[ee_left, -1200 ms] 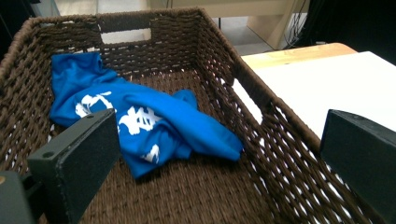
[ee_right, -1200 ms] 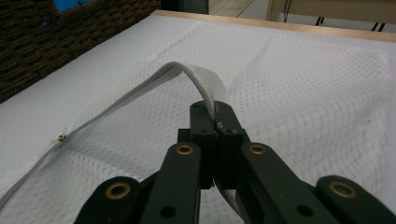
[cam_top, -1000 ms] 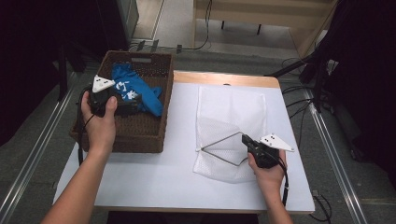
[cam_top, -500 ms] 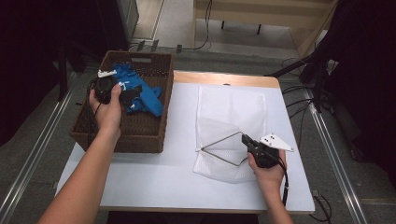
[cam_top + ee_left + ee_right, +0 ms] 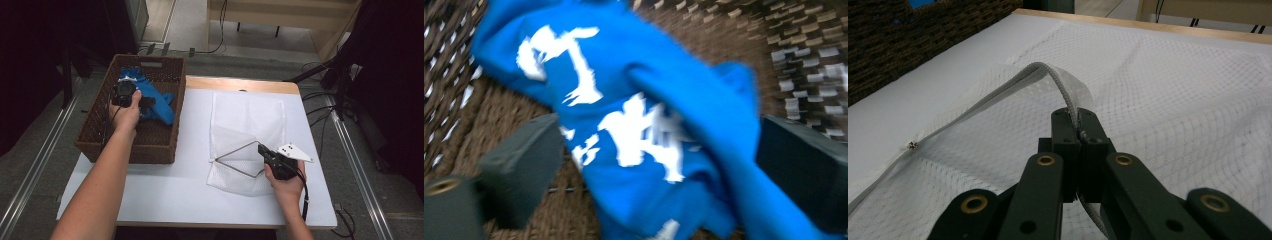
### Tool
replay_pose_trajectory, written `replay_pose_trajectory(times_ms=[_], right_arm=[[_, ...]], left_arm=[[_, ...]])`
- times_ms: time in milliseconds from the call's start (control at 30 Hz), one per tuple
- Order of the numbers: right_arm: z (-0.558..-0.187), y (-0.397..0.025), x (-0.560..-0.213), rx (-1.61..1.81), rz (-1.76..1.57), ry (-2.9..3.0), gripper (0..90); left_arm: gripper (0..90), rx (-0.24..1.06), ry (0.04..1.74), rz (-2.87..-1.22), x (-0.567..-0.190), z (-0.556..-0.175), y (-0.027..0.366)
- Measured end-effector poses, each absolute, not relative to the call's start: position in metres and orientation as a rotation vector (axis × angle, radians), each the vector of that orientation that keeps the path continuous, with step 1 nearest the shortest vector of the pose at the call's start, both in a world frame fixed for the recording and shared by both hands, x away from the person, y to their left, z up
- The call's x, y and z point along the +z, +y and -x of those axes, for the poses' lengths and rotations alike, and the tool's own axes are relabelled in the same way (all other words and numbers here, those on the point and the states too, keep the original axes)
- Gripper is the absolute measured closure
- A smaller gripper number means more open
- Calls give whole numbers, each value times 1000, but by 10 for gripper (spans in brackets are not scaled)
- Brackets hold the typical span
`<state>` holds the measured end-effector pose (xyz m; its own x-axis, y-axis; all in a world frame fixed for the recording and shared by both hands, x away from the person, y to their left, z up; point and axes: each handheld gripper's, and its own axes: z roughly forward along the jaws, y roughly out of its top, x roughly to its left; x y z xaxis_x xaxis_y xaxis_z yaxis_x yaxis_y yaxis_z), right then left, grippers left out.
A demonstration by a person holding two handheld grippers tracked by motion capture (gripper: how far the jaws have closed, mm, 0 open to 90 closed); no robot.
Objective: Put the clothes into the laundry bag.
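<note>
High view: wicker basket (image 5: 165,145) beside mesh bag (image 5: 248,120).

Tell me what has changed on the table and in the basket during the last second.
The left gripper moved further into the wicker basket and turned; its open jaws now straddle the blue garment. The right gripper stayed shut on the zipper edge of the white mesh bag, holding it raised.

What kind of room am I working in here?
Probably a lab or workshop set up for recording, not a home: a plain white table, metal floor rails on either side, and loose cables on the grey floor.
</note>
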<state>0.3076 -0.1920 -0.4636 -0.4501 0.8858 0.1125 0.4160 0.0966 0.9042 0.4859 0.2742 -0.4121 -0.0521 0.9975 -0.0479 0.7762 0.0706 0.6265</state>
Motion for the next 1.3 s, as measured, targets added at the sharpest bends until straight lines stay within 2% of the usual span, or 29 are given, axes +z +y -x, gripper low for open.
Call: replay_pose_trajectory(times_ms=[33,167,333,433,467,500,567,633,733,900,933,967,1033,1067,1100,1133,1200,1300], right_arm=[[-308,-192,-464,1326,-1272,1913,899],[-308,-192,-464,1327,-1271,1912,899],[-308,-192,-464,1330,-1266,1912,899],[-308,-191,-465,1331,-1268,1913,899],[-308,-191,-465,1331,-1265,1913,899],[-308,-191,-465,1329,-1269,1915,899],[-308,-191,-465,1327,-1268,1915,899],[-308,-191,-465,1326,-1266,1916,899],[-308,-190,-466,1327,-1270,1916,899],[-308,-189,-467,1325,-1266,1919,899],[-308,-190,-466,1323,-1261,1916,899],[-308,-190,-466,1323,-1261,1916,899],[-307,-190,-466,1327,-1261,1911,899],[-307,-190,-465,1330,-1265,1906,899],[-307,-190,-465,1330,-1265,1906,899],[-306,-190,-465,1330,-1262,1905,900],[-306,-190,-465,1329,-1262,1905,900],[-306,-191,-464,1326,-1261,1904,899]], left_arm=[[143,616,1881,-1756,-412,-486,274],[134,474,1932,-1801,-423,-494,270],[165,424,1911,-1875,-430,-496,263],[303,410,1871,-1935,-432,-494,261],[303,424,1853,-1964,-431,-493,260],[437,418,1841,-1973,-430,-493,260],[559,392,1823,-1982,-427,-492,259],[637,381,1795,-2008,-425,-490,260],[694,381,1744,-2062,-419,-486,260],[713,305,1662,-2106,-407,-472,258],[714,186,1607,-2150,-403,-464,258],[714,186,1607,-2150,-403,-464,258],[714,41,1526,-2168,-397,-455,258],[715,-67,1460,-2139,-390,-448,262],[716,-67,1460,-2139,-390,-448,262],[715,-146,1403,-2089,-381,-445,266],[715,-164,1377,-2036,-376,-444,271],[709,50,1390,-1931,-366,-446,280]])
